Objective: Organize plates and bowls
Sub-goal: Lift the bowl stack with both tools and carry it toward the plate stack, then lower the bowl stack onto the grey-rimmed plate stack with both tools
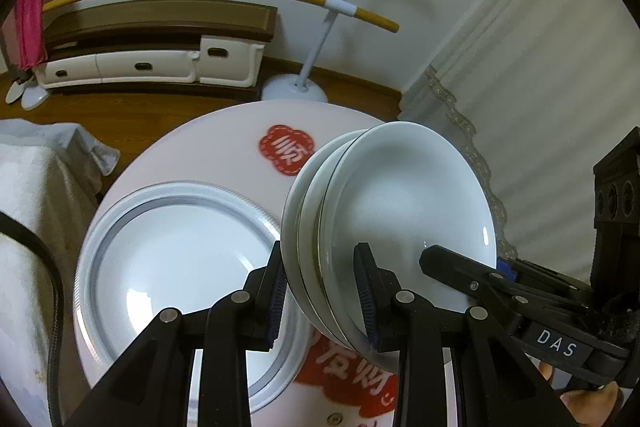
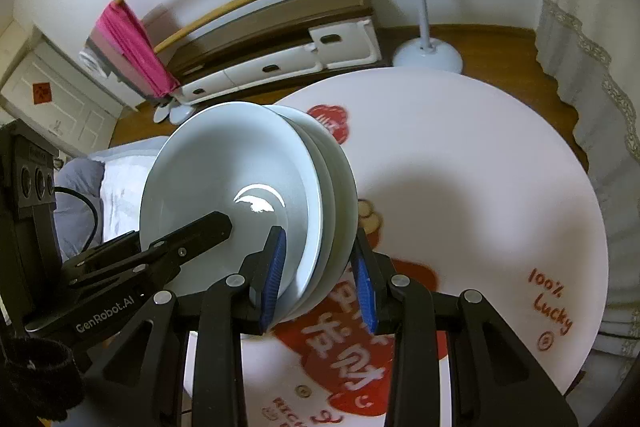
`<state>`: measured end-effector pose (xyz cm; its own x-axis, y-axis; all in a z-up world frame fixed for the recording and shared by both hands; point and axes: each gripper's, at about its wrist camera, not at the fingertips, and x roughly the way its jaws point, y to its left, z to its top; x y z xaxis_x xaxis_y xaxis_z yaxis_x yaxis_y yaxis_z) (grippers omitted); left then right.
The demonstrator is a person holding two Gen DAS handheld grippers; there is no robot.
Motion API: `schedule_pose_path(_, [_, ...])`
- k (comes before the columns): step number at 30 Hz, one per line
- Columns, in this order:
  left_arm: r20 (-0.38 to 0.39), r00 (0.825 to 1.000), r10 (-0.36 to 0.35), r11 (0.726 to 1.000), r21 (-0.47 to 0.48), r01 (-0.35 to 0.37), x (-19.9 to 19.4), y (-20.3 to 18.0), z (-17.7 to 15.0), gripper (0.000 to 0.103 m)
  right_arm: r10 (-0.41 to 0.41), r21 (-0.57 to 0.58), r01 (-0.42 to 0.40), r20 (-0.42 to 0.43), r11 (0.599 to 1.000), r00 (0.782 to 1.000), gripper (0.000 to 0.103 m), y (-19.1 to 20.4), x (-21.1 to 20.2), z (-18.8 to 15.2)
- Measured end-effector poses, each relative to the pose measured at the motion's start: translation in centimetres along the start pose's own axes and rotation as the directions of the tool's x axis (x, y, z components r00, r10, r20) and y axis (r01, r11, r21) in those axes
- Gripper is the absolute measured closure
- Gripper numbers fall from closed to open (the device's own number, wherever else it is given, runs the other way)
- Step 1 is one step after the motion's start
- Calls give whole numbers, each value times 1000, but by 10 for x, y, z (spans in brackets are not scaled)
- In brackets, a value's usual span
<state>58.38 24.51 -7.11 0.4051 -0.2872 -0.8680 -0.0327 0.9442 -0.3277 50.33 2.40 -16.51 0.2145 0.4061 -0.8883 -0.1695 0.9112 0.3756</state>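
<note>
We clamp a stack of white bowls (image 1: 400, 195) in both the left hand-held gripper (image 1: 322, 291) and right hand-held gripper (image 2: 320, 279), above the bench (image 2: 480, 155); a large plate (image 1: 176, 251) lies by its left edge.

the large plate's (image 1: 168, 251) near rim is hidden behind the left gripper (image 1: 324, 291). the stack of bowls (image 2: 256, 195) covers part of the table's (image 2: 480, 187) red print.
</note>
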Motion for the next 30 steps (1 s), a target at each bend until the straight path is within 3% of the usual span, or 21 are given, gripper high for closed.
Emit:
schedule_pose_path(15, [10, 997, 71, 995, -77, -70, -38, 52, -40, 75, 49, -65, -53, -64, 996, 997, 70, 61, 30, -30])
schedule_pose_path(30, [-18, 996, 90, 989, -112, -91, -48, 76, -43, 75, 55, -78, -65, -127, 995, 990, 70, 86, 60, -37])
